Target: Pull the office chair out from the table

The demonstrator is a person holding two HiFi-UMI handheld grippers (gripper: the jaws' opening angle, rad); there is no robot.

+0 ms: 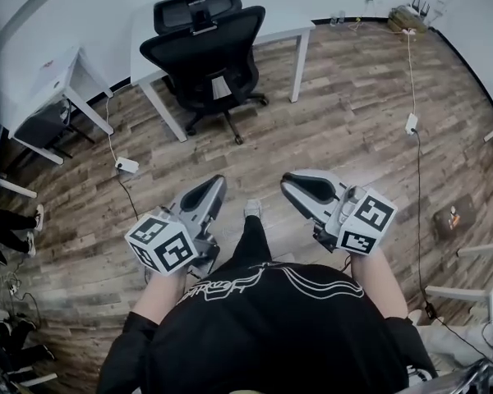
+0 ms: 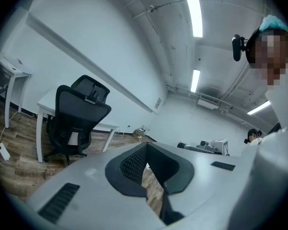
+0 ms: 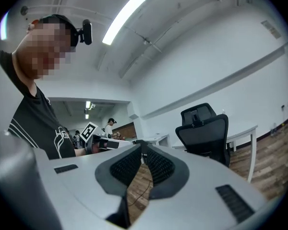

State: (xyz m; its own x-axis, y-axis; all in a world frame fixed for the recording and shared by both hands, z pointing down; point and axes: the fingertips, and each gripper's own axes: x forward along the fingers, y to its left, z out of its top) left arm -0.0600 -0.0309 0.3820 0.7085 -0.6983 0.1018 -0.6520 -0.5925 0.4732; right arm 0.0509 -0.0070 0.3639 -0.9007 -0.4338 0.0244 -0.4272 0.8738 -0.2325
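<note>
Office chair (image 1: 207, 71) at 12 o'clock, pushed up to the tabletop (image 1: 283, 21), well apart from you. Your left hand-held gripper (image 1: 216, 180) and right hand-held gripper (image 1: 289, 180) are both closed, empty; unopened, they would likely glance off the backrest (image 1: 204, 38).

Bright, even illumination from ceiling light strips (image 2: 192, 8); soft shadows on the wood floor (image 1: 337, 113); strong fisheye bending and dark vignetting at frame corners.
</note>
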